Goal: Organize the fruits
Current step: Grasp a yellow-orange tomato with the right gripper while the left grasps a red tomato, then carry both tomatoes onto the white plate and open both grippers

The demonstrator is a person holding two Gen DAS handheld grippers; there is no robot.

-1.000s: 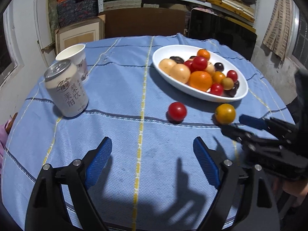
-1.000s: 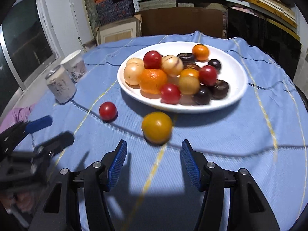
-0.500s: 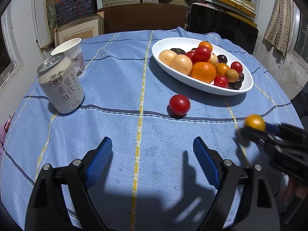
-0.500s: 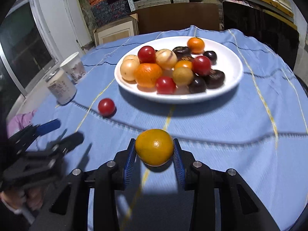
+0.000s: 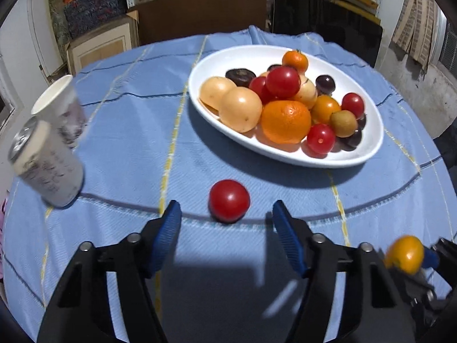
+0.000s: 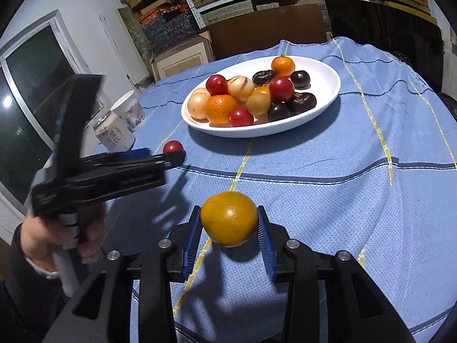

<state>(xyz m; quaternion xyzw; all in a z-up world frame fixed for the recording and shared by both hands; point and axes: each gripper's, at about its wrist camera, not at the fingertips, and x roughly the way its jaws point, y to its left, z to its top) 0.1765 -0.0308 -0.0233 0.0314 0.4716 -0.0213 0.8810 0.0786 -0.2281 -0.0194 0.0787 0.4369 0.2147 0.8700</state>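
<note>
Left wrist view first: the left tongs (image 5: 225, 223) are spread wide with nothing in them, and a red tomato (image 5: 229, 200) sits on the blue cloth (image 5: 128, 148) just ahead of the tips, roughly centred between the two blue pads. Past it is the white plate (image 5: 368, 148) piled with fruit: a big orange (image 5: 285, 121), a couple of pale yellow ones, more red tomatoes and some dark ones near the back. Off to the left there's a can (image 5: 47, 165) and a paper cup (image 5: 61, 108) right behind it, both a bit blurry. Bottom right corner you can just catch the right tongs (image 5: 414, 260) with a yellow-orange fruit (image 5: 405, 254) in them.

Right wrist view: the right tongs are closed down on that yellow-orange fruit (image 6: 228, 218), blue pads pressing on both sides, and it's held up off the worktop with its shadow on the cloth below. The plate (image 6: 328, 85) is well ahead, across the cloth. On the left the person's hand (image 6: 57, 237) grips the handle of the left tongs (image 6: 174, 158), whose tips are right beside the loose tomato (image 6: 172, 146). Can (image 6: 114, 134) and cup (image 6: 128, 111) are behind it, near the cloth's edge.
</note>
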